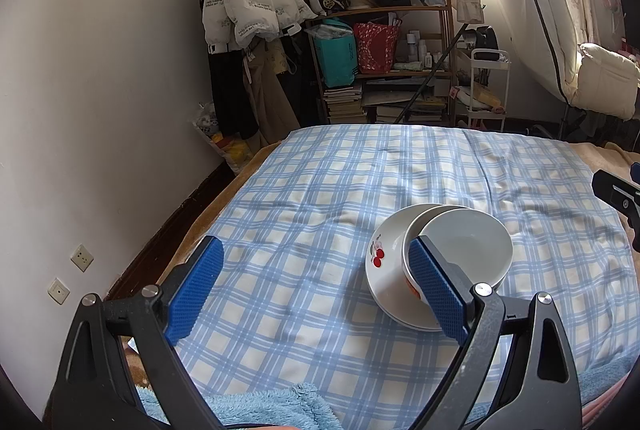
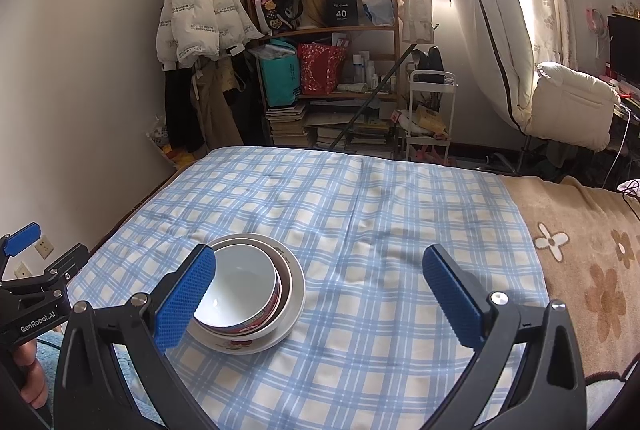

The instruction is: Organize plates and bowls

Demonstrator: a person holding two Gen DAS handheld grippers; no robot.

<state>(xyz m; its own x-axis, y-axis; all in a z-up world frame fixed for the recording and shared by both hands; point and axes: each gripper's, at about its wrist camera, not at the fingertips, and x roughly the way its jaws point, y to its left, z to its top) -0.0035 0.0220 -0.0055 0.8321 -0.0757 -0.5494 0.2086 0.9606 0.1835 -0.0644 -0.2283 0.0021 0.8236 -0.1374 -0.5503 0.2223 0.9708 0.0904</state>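
The room was a cluttered bedroom, and the work surface was a bed spread with a blue checked cloth, rumpled and soft, with a brown flowered blanket showing along its right side.

The left gripper stood wide open and held nothing; its blue pads were well apart over bare cloth, the right-hand pad crossing in front of the near rim of the stack. The right gripper was just as wide and just as empty, its left pad overlapping the bowl's near-left rim in the view, though whether it touched the rim could not be told from either camera. A hand gripped the left tool's handle at the frame's lower left.

Outward from the jaws, the dishes were already gathered: a white bowl with a red-patterned outer band sat nested in a second bowl, and both rested on a cherry-printed plate. The nested bowls sat off-centre on the plate, pushed towards its far-right side as the left camera showed it.

The task looked close to done, perhaps needing only a centring nudge. The risk lay in the bedding: a soft, creased surface gave the plate a poor footing, so any sideways push from a pad against a rim could tilt the plate and slide the glazed bowls off it. A pinch on the thin rim might also slip.
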